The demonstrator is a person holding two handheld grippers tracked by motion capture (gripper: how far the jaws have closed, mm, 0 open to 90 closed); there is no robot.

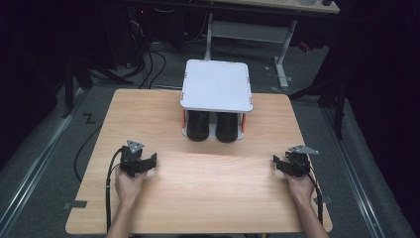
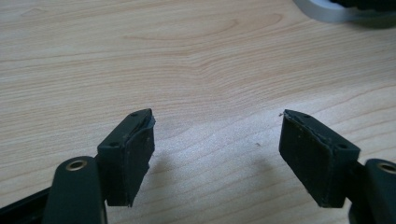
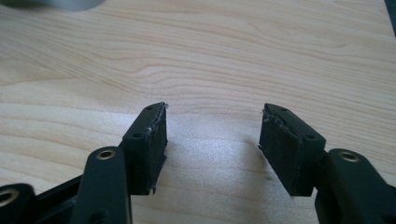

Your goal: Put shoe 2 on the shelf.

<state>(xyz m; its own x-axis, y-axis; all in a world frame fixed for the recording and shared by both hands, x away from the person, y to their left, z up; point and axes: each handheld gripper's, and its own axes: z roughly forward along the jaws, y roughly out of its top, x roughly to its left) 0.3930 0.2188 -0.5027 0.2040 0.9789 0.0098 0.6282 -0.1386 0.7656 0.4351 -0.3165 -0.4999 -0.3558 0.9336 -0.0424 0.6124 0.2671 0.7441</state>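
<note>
both jaws wide, nothing between them, just bare desk. white rack with two black things sits well ahead, untouched. no grasp begun, all left.

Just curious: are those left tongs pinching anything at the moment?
No, the left tongs stand wide apart with only bare wooden table between them.
</note>
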